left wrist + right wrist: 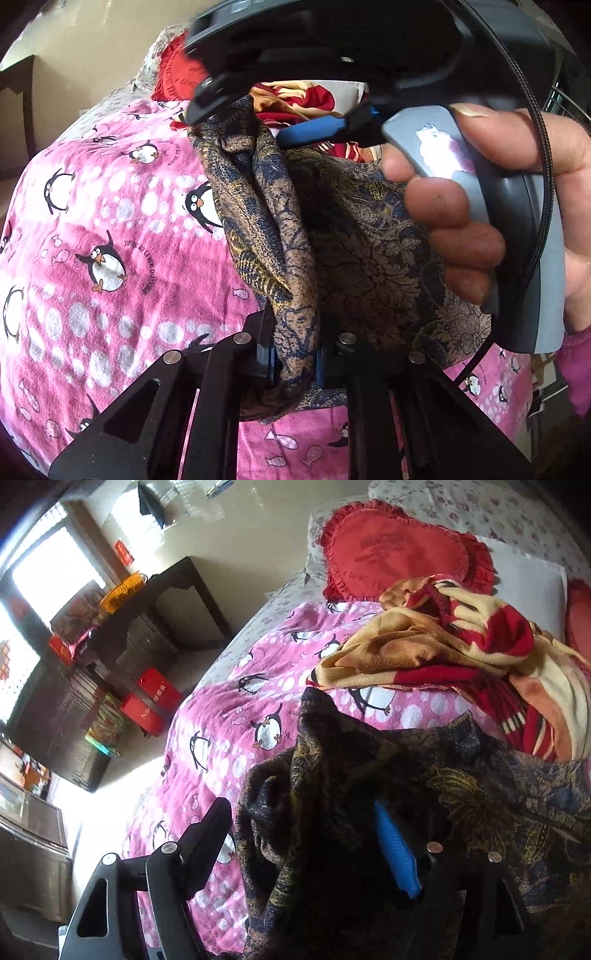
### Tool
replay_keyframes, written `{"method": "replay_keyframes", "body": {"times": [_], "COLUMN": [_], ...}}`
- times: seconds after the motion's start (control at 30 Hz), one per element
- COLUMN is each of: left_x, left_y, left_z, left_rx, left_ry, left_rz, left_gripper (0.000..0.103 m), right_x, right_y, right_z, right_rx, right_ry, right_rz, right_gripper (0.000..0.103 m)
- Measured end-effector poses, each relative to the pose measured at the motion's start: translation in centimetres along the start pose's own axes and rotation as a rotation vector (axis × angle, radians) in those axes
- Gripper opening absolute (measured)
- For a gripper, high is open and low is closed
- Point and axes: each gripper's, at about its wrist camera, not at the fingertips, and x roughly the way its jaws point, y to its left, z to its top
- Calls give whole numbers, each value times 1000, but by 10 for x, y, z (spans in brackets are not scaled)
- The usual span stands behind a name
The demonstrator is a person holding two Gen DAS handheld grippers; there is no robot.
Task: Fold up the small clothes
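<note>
a bed is covered by a pink penguin blanket point(236, 716), whose left edge falls away to bare floor in the right wrist view, with a dark cabinet point(155, 620) and two red boxes point(147, 698) standing well apart from it. wide open blanket is left on the near and left sides of the bed. toward the head, a crumpled red and cream blanket point(480, 657) lies heaped, and beyond it a red heart-shaped pillow point(395, 557) is propped against flowered bedding.

the brown and blue patterned garment point(280, 229) is held up above the pink blanket, stretched as a twisted band between the two tools. the left gripper point(295, 365) is clenched on the cloth's lower end, the fabric being pinched between its blue pads. the right gripper point(236, 107) is seen from the left wrist view at the cloth's upper end, gripped by the person's hand point(480, 206); in its own view the fingers stand apart with the cloth draped over the blue pad point(397, 849) (so the grip is released).

"i love" can be read on the pillow, and "au lever du" on the pink blanket; white characters on the boxes are too small to read.
</note>
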Motion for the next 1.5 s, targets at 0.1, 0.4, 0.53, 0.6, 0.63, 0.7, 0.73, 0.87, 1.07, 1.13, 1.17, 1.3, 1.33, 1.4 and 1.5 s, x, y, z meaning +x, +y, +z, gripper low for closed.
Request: {"method": "replay_keyframes", "body": {"times": [0.1, 0.4, 0.53, 0.6, 0.63, 0.7, 0.73, 0.87, 1.07, 1.13, 1.17, 1.3, 1.33, 1.4, 1.5], "left_x": [0, -2, -3, 0, 3, 13, 19, 43, 86, 98, 103, 107, 99, 75, 43], "left_y": [0, -27, -66, -90, -102, -130, -146, -199, -251, -261, -268, -271, -267, -255, -227], "left_z": [0, 11, 20, 27, 29, 33, 35, 34, 27, 21, 18, 12, 13, 17, 23], "left_rx": [-3, 58, 133, 180, 200, 243, 265, 351, 402, 411, 413, 411, 416, 448, 465], "left_ry": [5, 17, 15, 20, 23, 34, 41, 71, 150, 170, 181, 267, 269, 221, 134], "left_rz": [2, -32, -76, -107, -118, -142, -155, -190, -242, -261, -260, -277, -287, -281, -204], "left_gripper": [13, 13, 13, 13, 13, 13, 13, 13, 13, 13, 13, 19, 22, 44, 63], "right_x": [18, -16, -62, -84, -95, -118, -126, -166, -201, -203, -202, -177, -175, -183, -208], "right_y": [14, -15, -47, -69, -81, -106, -115, -168, -244, -267, -274, -305, -307, -312, -308], "right_z": [-1, -15, -24, -31, -34, -44, -49, -74, -122, -139, -144, -163, -166, -174, -193], "right_rx": [-74, -108, -56, -23, -9, 20, 32, 108, 220, 250, 264, 351, 368, 416, 444], "right_ry": [71, -35, -104, -140, -159, -189, -198, -238, -257, -257, -253, -209, -212, -230, -285], "right_rz": [-69, -84, -49, -45, -49, -77, -83, -119, -177, -221, -242, -243, -234, -225, -189], "right_gripper": [75, 22, 19, 19, 19, 19, 18, 16, 14, 14, 14, 16, 24, 45, 49]}}
